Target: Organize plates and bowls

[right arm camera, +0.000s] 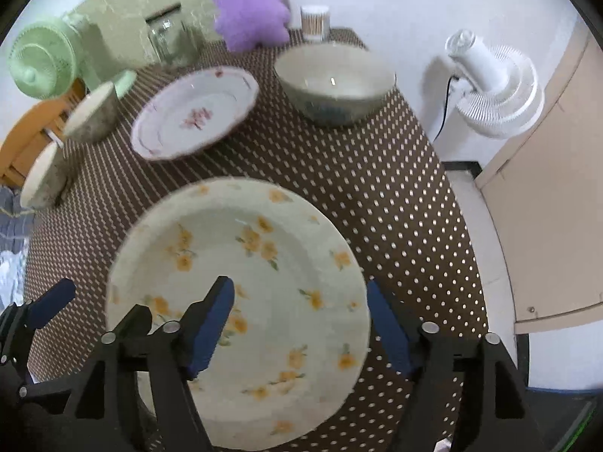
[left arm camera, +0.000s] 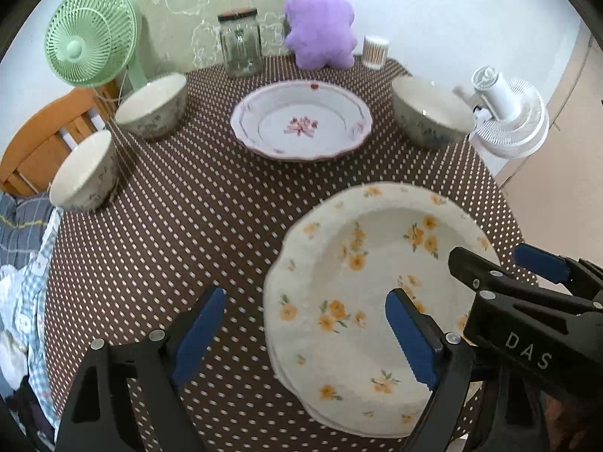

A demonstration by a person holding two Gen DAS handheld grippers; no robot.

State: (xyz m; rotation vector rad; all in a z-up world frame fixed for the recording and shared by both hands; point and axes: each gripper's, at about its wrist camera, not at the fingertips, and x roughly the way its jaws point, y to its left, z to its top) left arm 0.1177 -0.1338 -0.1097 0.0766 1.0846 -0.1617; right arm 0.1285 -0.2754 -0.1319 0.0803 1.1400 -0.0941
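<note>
Left wrist view. The left gripper (left arm camera: 305, 324) stands wide open, nothing between its blue-padded fingers (left arm camera: 198, 333). The cream plate with yellow flower print (left arm camera: 361, 301) lies flat on the brown table covering with pale dots (left arm camera: 181, 226), at the table's near right corner; a second rim shows under its near edge, so it appears to rest on another plate. The left gripper's right finger hangs over the plate's near part; its left finger is over bare cloth beside the plate. The right gripper (left arm camera: 501, 263) enters from the right edge, over the plate's right rim, with white letters "DAS" on its black body. The white scalloped plate with pink flower centre (left arm camera: 301, 120) sits mid-table toward the far edge. Three cream ceramic bowls: two at the left edge (left arm camera: 150, 107) (left arm camera: 84, 171), one at the far right corner (left arm camera: 429, 111). Along the far edge stand a glass jar with cork lid (left arm camera: 241, 45) and a purple plush toy (left arm camera: 320, 26).

Right wrist view, somewhat blurred. The right gripper (right arm camera: 301, 324) is open, no pad pressing on anything. Its left finger hangs over the yellow-flowered plate (right arm camera: 241, 301), its right finger just off the plate's right rim, so the rim lies between the two. The left gripper (right arm camera: 49, 305) shows at the lower left, beside the plate. Pink-flowered plate (right arm camera: 196, 113) and one bowl (right arm camera: 335, 83) lie beyond.
</note>
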